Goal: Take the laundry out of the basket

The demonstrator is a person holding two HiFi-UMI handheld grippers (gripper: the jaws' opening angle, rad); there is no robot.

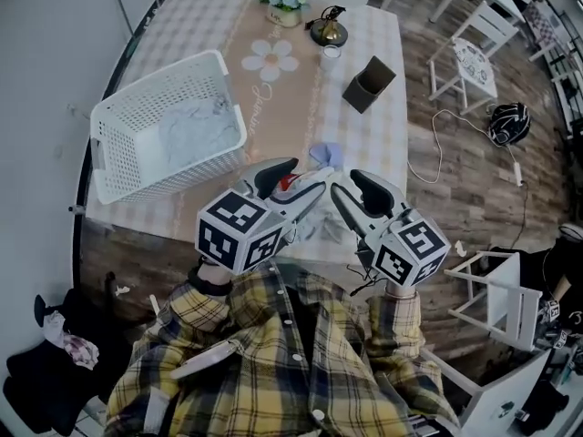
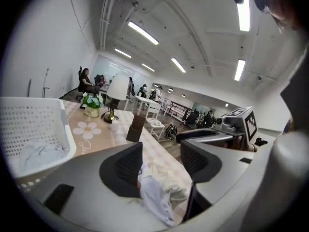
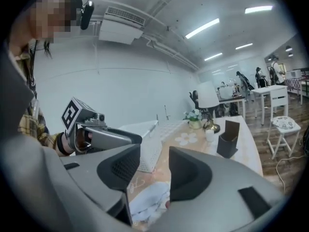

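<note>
Head view: both hand-held tools hung side by side above the near edge of the checked-cloth table [image 1: 383, 126], in front of the person's plaid shirt [image 1: 273, 362]; left gripper [image 1: 301, 173] and right gripper [image 1: 351, 188] near each other, not touching. Left gripper view showed its jaws spread, pads pressing on nothing; a crumpled pale cloth [image 2: 157, 197] showed low in the gap, close by one pad; could not tell whether a fold brushed that pad or lay wholly on the table below. Right gripper view showed jaws likewise apart, gap narrower, nothing pinched; same cloth [image 3: 147, 199] visible beneath. White perforated plastic basket [image 1: 155, 89] sat at the table's left side, well apart from both tools; pale blue-white laundry [image 1: 196, 130] bunched in its bottom, so the job judged part done at best.

Risks, as judged: the cloth lay at the table's near edge and could slide to the floor if a jaw snagged it; the basket looked light and stood near the left edge, so a tug on tangled fabric might drag or tip it rather than free the garment; a shallow pinch could take one layer only and drop it mid-carry; the dark open box [image 1: 369, 82] and small white cup [image 1: 330, 55] stood to the right, at hazard from a wide swing; the two tools, so close, might knock together.
</note>
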